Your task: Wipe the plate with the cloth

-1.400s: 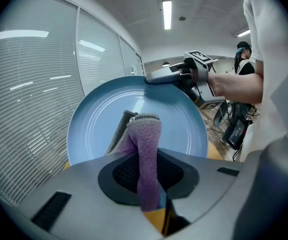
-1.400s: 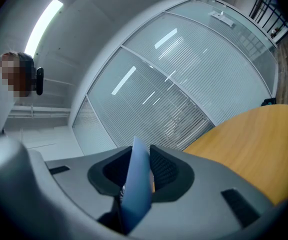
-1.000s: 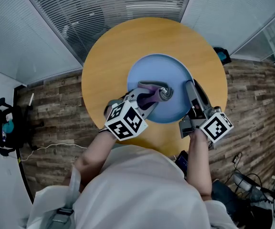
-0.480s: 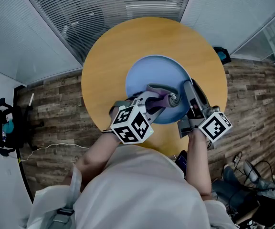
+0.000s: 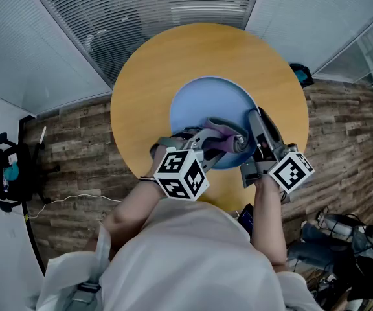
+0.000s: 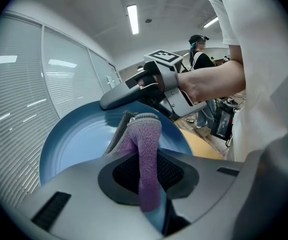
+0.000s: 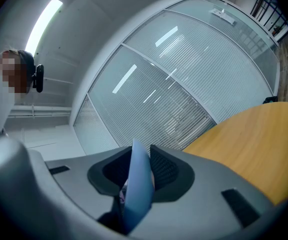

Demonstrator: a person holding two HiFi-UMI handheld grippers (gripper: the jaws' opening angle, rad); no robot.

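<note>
Head view: clamps purple cloth [image 5: 217, 135] in left gripper [image 5: 230, 138], slid right and nearer across blue plate [image 5: 199, 102] since a second ago; pinches plate's right rim in right gripper [image 5: 254, 119], unmoved.

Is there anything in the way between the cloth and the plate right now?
Nothing visible. The left gripper holds the cloth right on the bare plate; the right gripper only clamps the plate's rim beside it.

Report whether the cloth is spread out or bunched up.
Bunched up: the cloth is a narrow folded wad pinched in the left hand-held gripper, its tip against the plate.
</note>
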